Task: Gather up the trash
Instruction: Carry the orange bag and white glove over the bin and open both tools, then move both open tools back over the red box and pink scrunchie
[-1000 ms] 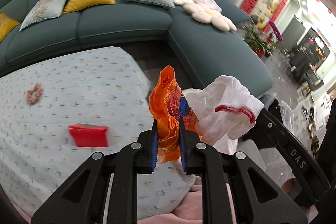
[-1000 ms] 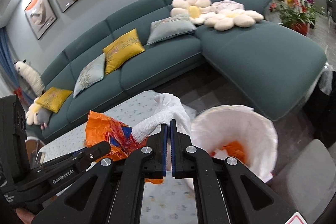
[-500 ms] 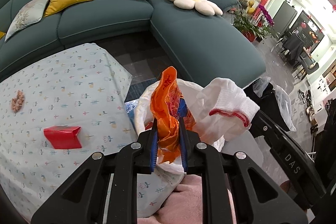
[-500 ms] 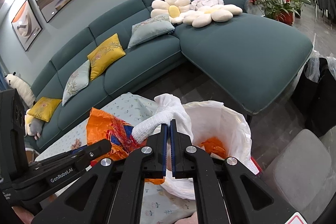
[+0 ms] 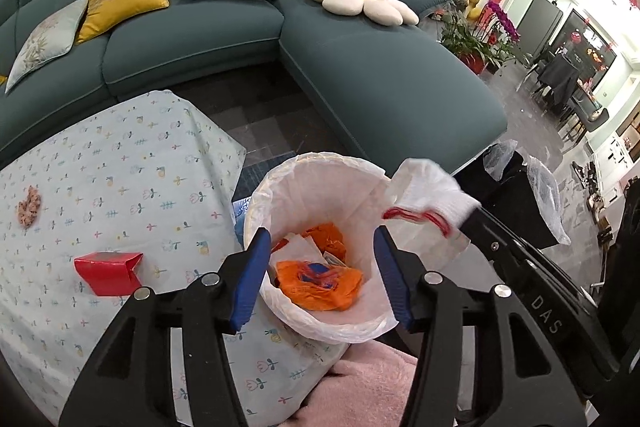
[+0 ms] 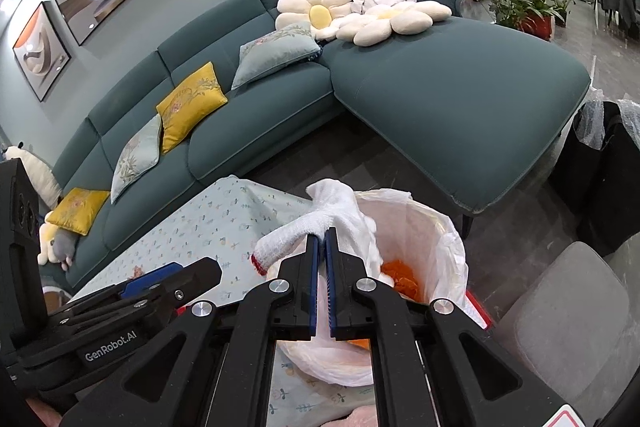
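- Over the bin [image 5: 320, 187], the left gripper [image 5: 320, 267] hung with its blue-padded jaws spread wide apart and nothing between them.
- Inside the white-lined bin, an orange wrapper [image 5: 320, 281] lay crumpled on the bottom, directly below the gap between the jaws; a second orange scrap and some pale paper sat behind it, too creased to identify.
- The near wall of the bin was cut off by the left gripper's frame, and its base was hidden.
- The right gripper [image 6: 321, 239] had its jaws pressed together on a white cloth [image 6: 320, 217] with a red-edged cuff; the cloth hung at the bin's rim, partly over the opening.
- In the left wrist view the same cloth [image 5: 430, 201] appeared blurred, and whether it touched the liner could not be told.
- In the right wrist view the bin [image 6: 440, 227] showed only its far side and some orange contents; the rest lay behind the gripper.
- On the patterned tablecloth [image 5: 132, 179], a red box [image 5: 108, 271] lay well apart from the bin, and a small pinkish item [image 5: 28, 205] near the left edge was too small to identify.
- The left gripper [image 6: 168, 277] showed in the right wrist view from the side only, one blue pad visible.
- A teal sofa [image 5: 380, 75] filled the background; a dark object [image 5: 516, 203] beyond the bin was partly hidden.
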Demonstrator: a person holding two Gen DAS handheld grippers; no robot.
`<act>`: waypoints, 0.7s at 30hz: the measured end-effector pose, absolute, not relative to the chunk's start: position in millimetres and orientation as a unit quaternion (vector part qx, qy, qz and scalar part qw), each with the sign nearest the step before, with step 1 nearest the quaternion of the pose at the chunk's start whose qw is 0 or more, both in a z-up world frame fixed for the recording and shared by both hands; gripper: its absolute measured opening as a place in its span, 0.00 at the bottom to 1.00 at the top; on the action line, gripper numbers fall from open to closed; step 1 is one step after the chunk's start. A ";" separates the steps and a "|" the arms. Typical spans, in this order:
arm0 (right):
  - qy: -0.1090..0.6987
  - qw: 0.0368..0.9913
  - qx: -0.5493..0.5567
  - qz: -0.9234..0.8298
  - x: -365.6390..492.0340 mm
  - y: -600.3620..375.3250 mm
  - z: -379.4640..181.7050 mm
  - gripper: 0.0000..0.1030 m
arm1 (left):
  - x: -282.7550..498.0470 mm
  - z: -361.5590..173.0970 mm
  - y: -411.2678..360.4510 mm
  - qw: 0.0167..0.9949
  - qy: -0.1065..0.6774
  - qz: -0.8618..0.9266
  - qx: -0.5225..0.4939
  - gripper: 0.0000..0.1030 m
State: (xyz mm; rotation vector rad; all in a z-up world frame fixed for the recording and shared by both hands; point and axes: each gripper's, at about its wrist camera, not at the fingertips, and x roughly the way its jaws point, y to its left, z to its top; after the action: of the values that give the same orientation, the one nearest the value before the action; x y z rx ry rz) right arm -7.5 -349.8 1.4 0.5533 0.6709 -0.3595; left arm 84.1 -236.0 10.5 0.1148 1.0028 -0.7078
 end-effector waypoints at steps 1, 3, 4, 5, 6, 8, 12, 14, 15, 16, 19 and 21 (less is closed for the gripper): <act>0.323 0.891 0.266 -0.174 -7.1 -348.5 0.7 0.10 | 84.3 9.6 -235.3 0.816 0.471 -0.331 0.054 0.51; 0.323 0.891 0.266 -0.174 -5.5 -346.8 0.0 0.10 | 85.7 8.1 -232.3 0.817 0.474 -0.325 0.052 0.53; 0.324 0.891 0.265 -0.173 -4.3 -345.7 -0.2 0.10 | 86.3 7.4 -231.0 0.817 0.475 -0.323 0.050 0.54; 0.326 0.891 0.263 -0.173 -2.8 -344.5 -0.3 0.11 | 87.2 6.6 -229.0 0.818 0.475 -0.320 0.049 0.55; 0.327 0.892 0.261 -0.173 -2.2 -341.9 0.5 0.14 | 88.0 6.0 -226.7 0.818 0.476 -0.318 0.049 0.55; 0.325 0.892 0.259 -0.175 -1.0 -339.2 1.4 0.24 | 91.2 5.0 -221.8 0.820 0.478 -0.312 0.046 0.58; 0.323 0.894 0.258 -0.172 1.1 -333.9 3.7 0.38 | 96.5 4.3 -208.9 0.825 0.479 -0.299 0.037 0.60; 0.324 0.895 0.255 -0.170 3.5 -328.7 4.5 0.41 | 99.9 3.6 -202.2 0.826 0.480 -0.293 0.032 0.60; 0.326 0.896 0.252 -0.168 4.8 -325.2 4.9 0.43 | 101.6 3.2 -199.6 0.827 0.481 -0.290 0.030 0.60; 0.326 0.896 0.251 -0.167 5.6 -323.1 5.0 0.44 | 103.1 3.0 -195.5 0.828 0.481 -0.286 0.027 0.60; 0.330 0.896 0.249 -0.160 8.8 -313.5 4.9 0.46 | 105.6 2.7 -186.3 0.830 0.483 -0.279 0.020 0.61; 0.334 0.897 0.245 -0.156 11.0 -306.2 4.2 0.47 | 107.2 1.7 -178.6 0.831 0.483 -0.275 0.016 0.61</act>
State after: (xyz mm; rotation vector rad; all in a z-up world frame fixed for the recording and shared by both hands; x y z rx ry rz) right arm 11.0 -306.2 4.2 0.5077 0.6912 -0.3236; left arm 107.2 -178.6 1.7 0.0329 1.0248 -0.5823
